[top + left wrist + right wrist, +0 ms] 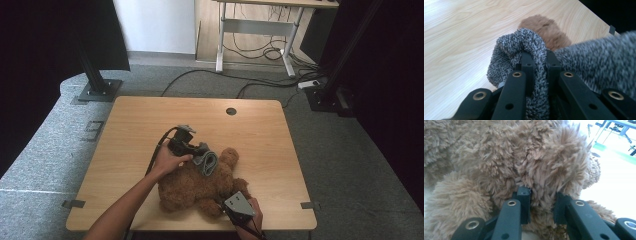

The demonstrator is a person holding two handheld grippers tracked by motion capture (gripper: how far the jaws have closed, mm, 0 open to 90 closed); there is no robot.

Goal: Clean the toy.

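Near edge of the counter (135, 120): my right gripper (239, 209) has its fingers (524, 202) clamped on a tuft of the teddy bear (200, 187), at a limb on its near right side. The bear lies on the counter, near of centre, its head toward the far right. Soft, light and plush; I expect it to sag, so grip deep into a limb, not loose fur. Farther in, my left gripper (186, 142) pinches a fold of the grey sock (207, 161) over the bear's upper body. The sock is stretchy knit and limp; holding it by the cuff edge seems best.
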